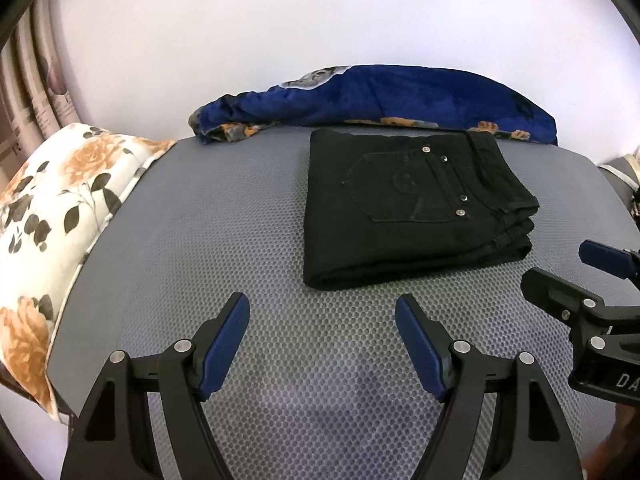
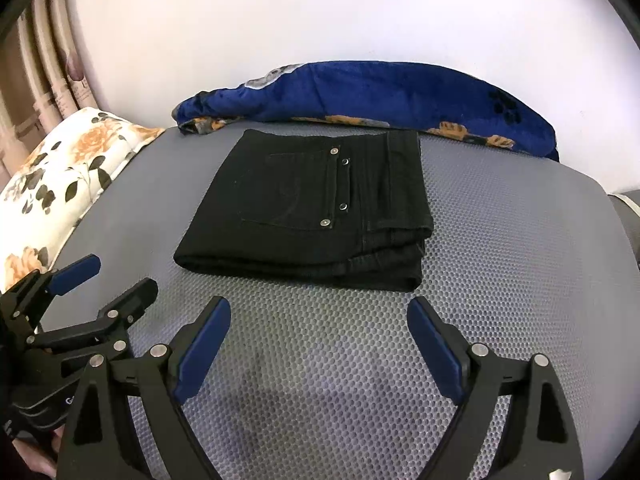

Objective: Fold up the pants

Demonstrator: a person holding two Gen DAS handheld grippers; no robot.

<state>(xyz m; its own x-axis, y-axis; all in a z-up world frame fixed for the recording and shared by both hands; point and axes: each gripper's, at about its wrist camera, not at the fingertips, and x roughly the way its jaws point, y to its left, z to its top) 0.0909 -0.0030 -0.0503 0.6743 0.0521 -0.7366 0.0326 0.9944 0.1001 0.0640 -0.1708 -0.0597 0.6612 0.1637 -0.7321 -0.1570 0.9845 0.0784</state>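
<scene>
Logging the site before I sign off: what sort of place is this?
Probably a bedroom: a floral pillow and blue plush blanket border the grey mat holding folded black pants, with curtains behind.

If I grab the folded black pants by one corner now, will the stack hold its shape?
Probably not. The black pants lie as several loose layers, visible at the open edge, so a corner lift would likely let them sag and unfold. The denim looks thick, so fairly heavy. On the textured grey mat, pushing may bunch them rather than slide.
</scene>
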